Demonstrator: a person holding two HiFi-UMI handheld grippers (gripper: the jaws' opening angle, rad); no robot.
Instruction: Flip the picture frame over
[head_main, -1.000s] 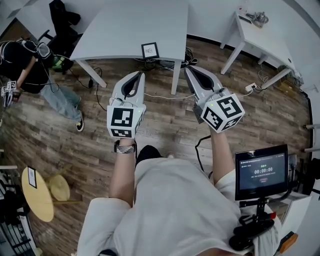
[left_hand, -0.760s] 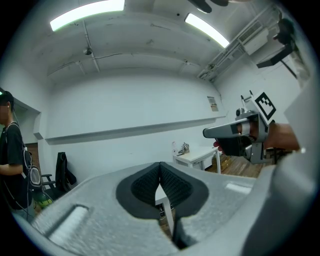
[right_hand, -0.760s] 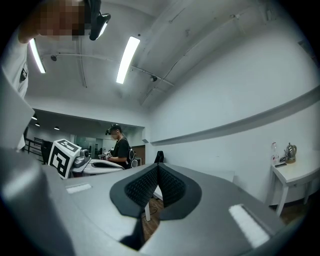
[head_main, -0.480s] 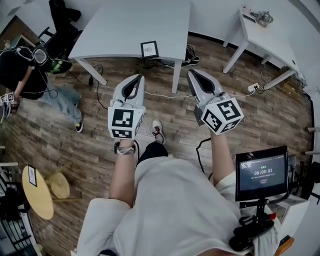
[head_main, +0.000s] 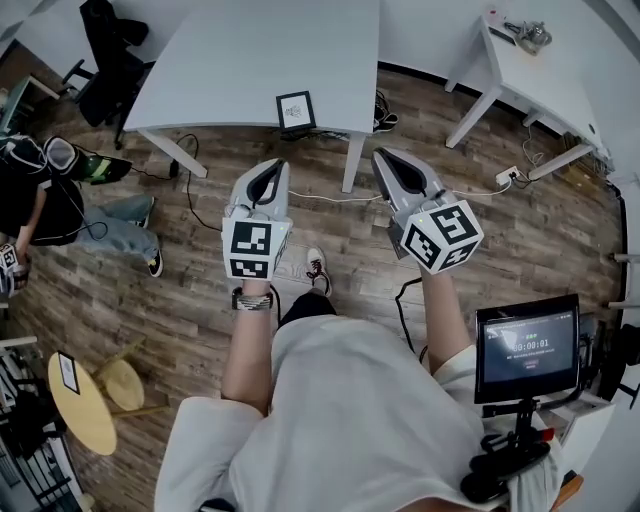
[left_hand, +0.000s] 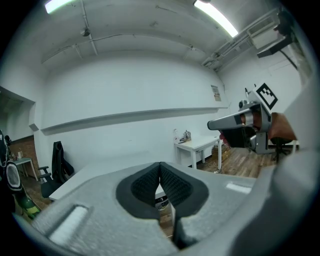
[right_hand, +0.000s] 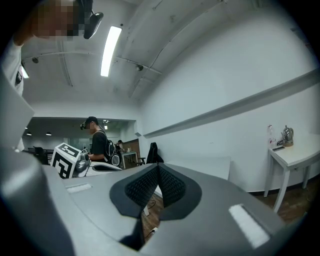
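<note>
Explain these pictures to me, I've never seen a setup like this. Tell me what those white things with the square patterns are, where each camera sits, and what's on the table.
There is no robot here. A person holds a tool in each hand: the left gripper and the right gripper. The patterned cubes are part of those tools.

The head view comes from a camera on the person's head, looking down at their arms and the floor. The two gripper views come from a camera riding on each gripper, looking along its jaws.

Both grippers are shut and hold nothing. Ahead stands a white table. A small black picture frame sits on it near the front edge, and neither gripper touches it.
</note>
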